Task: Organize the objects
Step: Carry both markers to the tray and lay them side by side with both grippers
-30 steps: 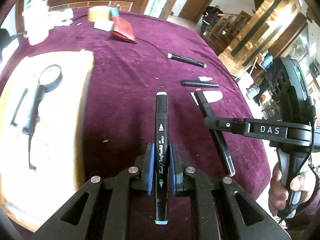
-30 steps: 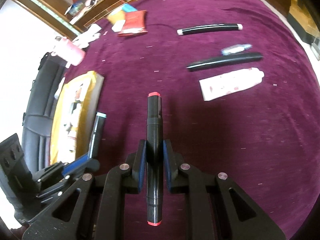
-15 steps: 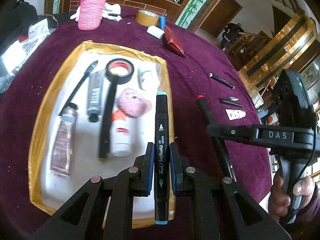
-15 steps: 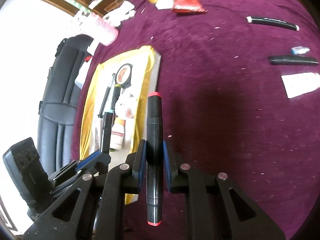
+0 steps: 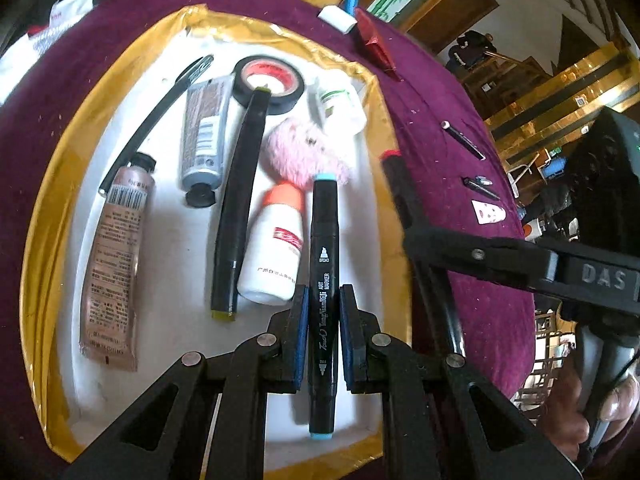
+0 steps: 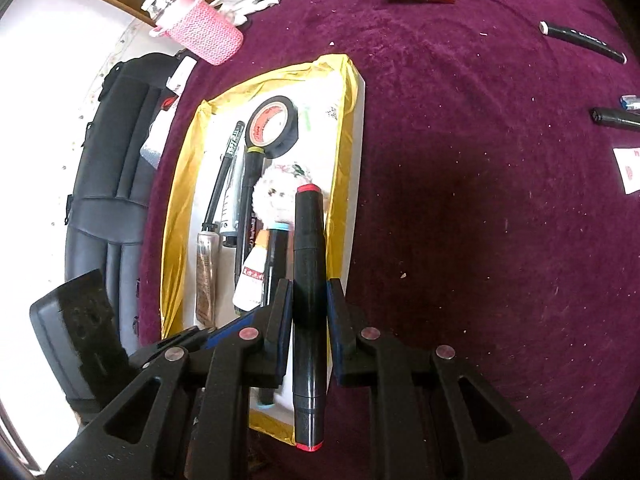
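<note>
Both jaws were clenched: the left gripper held a blue-capped art marker over the gold-rimmed white tray, the right gripper a red-capped marker above the tray's right rim. Tubes, a tape roll and a glue bottle crowded the tray; purple velvet tablecloth lay open rightward.

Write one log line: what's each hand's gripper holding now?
left gripper: shut on blue-capped black marker | right gripper: shut on red-capped black marker
</note>
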`<state>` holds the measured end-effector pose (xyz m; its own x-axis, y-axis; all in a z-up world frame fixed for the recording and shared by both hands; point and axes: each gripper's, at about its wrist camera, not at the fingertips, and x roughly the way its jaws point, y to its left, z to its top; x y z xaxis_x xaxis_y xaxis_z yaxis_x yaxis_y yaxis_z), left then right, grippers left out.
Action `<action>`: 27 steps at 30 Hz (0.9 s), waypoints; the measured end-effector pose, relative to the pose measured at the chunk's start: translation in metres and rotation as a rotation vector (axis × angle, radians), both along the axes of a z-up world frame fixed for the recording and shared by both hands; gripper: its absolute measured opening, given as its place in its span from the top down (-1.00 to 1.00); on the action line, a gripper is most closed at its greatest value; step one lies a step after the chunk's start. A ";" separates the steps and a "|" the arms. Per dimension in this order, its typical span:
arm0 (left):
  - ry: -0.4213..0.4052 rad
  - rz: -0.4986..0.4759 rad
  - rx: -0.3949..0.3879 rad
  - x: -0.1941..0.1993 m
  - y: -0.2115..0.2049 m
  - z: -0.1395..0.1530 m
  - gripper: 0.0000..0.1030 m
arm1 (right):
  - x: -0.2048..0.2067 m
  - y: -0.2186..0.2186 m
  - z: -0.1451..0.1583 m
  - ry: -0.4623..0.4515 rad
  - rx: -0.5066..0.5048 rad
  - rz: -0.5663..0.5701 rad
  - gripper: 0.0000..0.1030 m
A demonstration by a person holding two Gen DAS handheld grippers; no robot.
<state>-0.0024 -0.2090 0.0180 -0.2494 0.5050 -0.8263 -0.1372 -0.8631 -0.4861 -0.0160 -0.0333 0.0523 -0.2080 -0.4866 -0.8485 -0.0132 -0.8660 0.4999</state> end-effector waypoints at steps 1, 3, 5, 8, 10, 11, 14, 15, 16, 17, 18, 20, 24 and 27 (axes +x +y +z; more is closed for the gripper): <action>-0.004 0.004 0.004 0.000 -0.002 -0.002 0.78 | 0.000 -0.001 0.000 0.001 0.005 -0.003 0.72; -0.007 0.010 0.004 -0.001 -0.004 -0.004 0.78 | 0.000 -0.003 0.002 0.002 0.014 -0.006 0.72; 0.000 0.014 -0.001 -0.001 -0.006 -0.005 0.78 | 0.000 -0.006 0.002 0.006 0.029 -0.007 0.72; 0.016 0.021 -0.018 -0.001 -0.008 -0.005 0.78 | -0.001 -0.007 0.003 0.011 0.043 -0.015 0.72; 0.026 0.024 -0.024 -0.001 -0.008 -0.005 0.78 | -0.001 -0.008 0.004 0.021 0.062 -0.017 0.72; 0.029 0.024 -0.025 -0.001 -0.008 -0.005 0.78 | -0.001 -0.010 0.004 0.025 0.072 -0.016 0.72; 0.040 0.026 -0.023 -0.001 -0.009 -0.006 0.78 | -0.004 -0.019 0.001 0.028 0.100 -0.010 0.72; 0.041 0.027 -0.022 -0.001 -0.009 -0.006 0.78 | -0.005 -0.020 0.001 0.030 0.113 -0.007 0.72; 0.041 0.028 -0.022 -0.001 -0.008 -0.006 0.78 | -0.006 -0.022 0.002 0.032 0.126 -0.003 0.72; 0.041 0.031 -0.021 -0.002 -0.009 -0.006 0.78 | -0.006 -0.023 0.002 0.033 0.135 -0.002 0.72; 0.041 0.033 -0.018 -0.002 -0.010 -0.006 0.78 | -0.006 -0.023 0.002 0.034 0.144 0.000 0.72; 0.039 0.040 -0.012 -0.002 -0.011 -0.006 0.78 | -0.006 -0.024 0.004 0.037 0.157 -0.002 0.72; 0.029 0.056 0.011 -0.003 -0.015 -0.007 0.78 | -0.004 -0.025 0.007 0.037 0.163 -0.013 0.72; 0.032 0.058 0.011 -0.002 -0.016 -0.006 0.78 | -0.005 -0.025 0.008 0.025 0.175 -0.013 0.72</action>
<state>-0.0048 -0.2248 0.0115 -0.3047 0.4976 -0.8122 -0.1024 -0.8649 -0.4914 -0.0215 -0.0585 0.0601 -0.2359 -0.3289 -0.9144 -0.0146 -0.9397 0.3417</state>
